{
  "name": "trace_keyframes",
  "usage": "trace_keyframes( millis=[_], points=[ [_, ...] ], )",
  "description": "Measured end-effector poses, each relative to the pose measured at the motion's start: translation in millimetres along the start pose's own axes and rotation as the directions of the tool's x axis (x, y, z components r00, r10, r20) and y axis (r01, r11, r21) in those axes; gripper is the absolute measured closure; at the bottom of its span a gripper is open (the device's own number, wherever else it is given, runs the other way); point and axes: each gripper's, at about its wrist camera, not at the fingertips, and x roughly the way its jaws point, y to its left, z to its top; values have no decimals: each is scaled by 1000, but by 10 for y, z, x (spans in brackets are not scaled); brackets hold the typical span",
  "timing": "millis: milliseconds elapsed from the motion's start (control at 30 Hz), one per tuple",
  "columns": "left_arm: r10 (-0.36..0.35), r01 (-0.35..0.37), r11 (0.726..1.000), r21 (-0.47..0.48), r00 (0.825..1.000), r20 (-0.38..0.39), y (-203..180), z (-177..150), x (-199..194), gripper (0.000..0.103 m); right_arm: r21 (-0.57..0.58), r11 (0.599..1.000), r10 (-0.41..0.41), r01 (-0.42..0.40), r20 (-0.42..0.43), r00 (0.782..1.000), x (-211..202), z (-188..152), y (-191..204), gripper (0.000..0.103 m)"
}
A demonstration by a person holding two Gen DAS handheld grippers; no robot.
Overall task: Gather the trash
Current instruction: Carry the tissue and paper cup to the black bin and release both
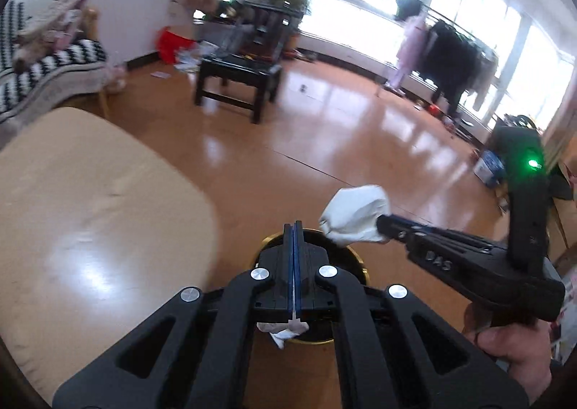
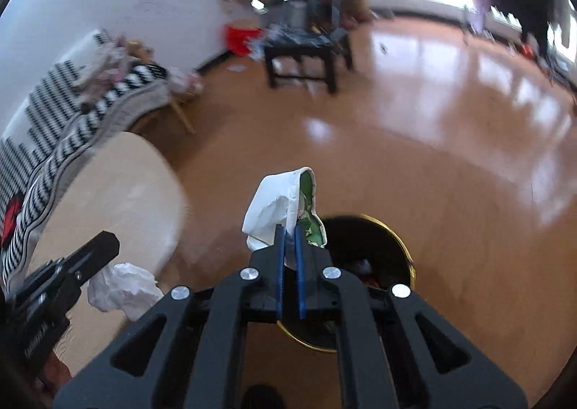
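A black trash bin with a gold rim (image 1: 361, 265) (image 2: 400, 239) stands on the wooden floor, right below both grippers. My left gripper (image 1: 293, 225) is shut on a crumpled white tissue (image 1: 285, 331) that hangs beneath its jaws; the same tissue (image 2: 120, 288) shows beside the left gripper (image 2: 104, 243) in the right wrist view. My right gripper (image 2: 287, 229) is shut on a crushed white paper cup with a green printed inside (image 2: 285, 207), held over the bin's near rim. In the left wrist view the cup (image 1: 355, 216) sits at the right gripper's tip (image 1: 382, 221).
A beige table top (image 1: 90, 210) (image 2: 119, 192) lies to the left. A striped sofa (image 1: 43, 63) stands behind it. A dark stool (image 1: 238, 81) and red bag (image 1: 171, 43) are farther back. A clothes rack (image 1: 447, 52) stands by the windows.
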Motion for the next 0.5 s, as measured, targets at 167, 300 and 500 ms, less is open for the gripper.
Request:
trace_keyframes(
  millis=[167,300,500],
  points=[
    [-43,43,999,-4,997,-70,-160,-163,530,103,76,997,-28,35,-82,996,265,-38,-481,96],
    [-36,35,999,-12,992,-119,-188,-238,866,103,87,995,-41,51,-111,993,394,-48,-544,96],
    [-43,46,999,13,986,-159,-214,-221,1166,103,76,995,-56,67,-134,989,527,-24,-522,96]
  ],
)
